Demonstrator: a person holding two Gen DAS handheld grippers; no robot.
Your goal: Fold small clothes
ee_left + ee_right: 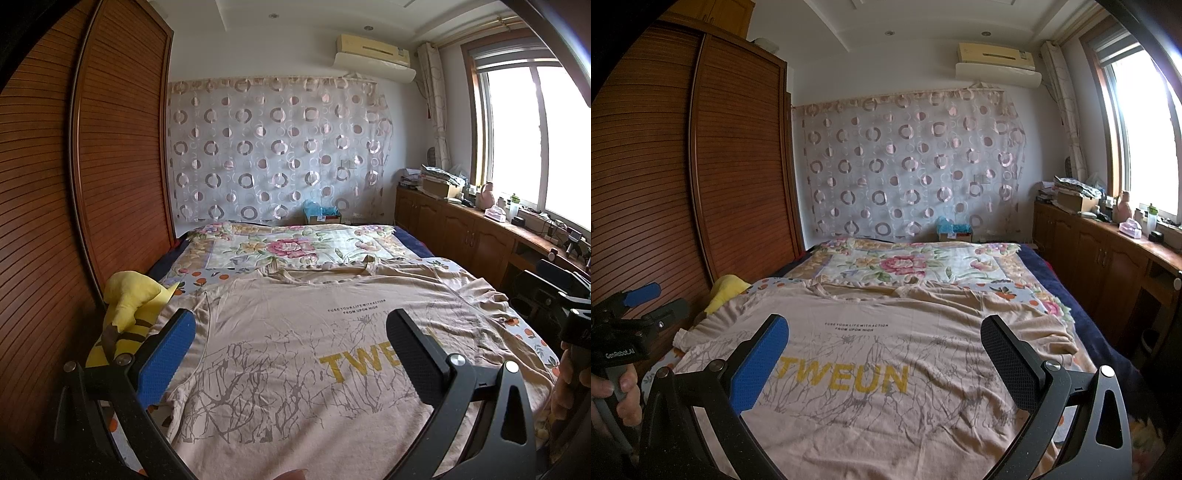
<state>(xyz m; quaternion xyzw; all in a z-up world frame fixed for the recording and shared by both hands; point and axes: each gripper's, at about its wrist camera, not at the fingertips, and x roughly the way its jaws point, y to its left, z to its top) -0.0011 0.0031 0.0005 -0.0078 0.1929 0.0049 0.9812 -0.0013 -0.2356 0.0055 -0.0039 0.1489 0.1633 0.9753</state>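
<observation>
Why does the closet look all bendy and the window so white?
Left wrist view: the fisheye lens curves the wardrobe, and daylight washes the window out to white. Right wrist view: same bending on the wardrobe, same glare in the window; the T-shirt stays sharp.

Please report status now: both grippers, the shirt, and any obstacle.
Left gripper open, right gripper open, both empty above beige T-shirt. T-shirt flat, unfolded, print up. Yellow plush toy by its left sleeve.
</observation>
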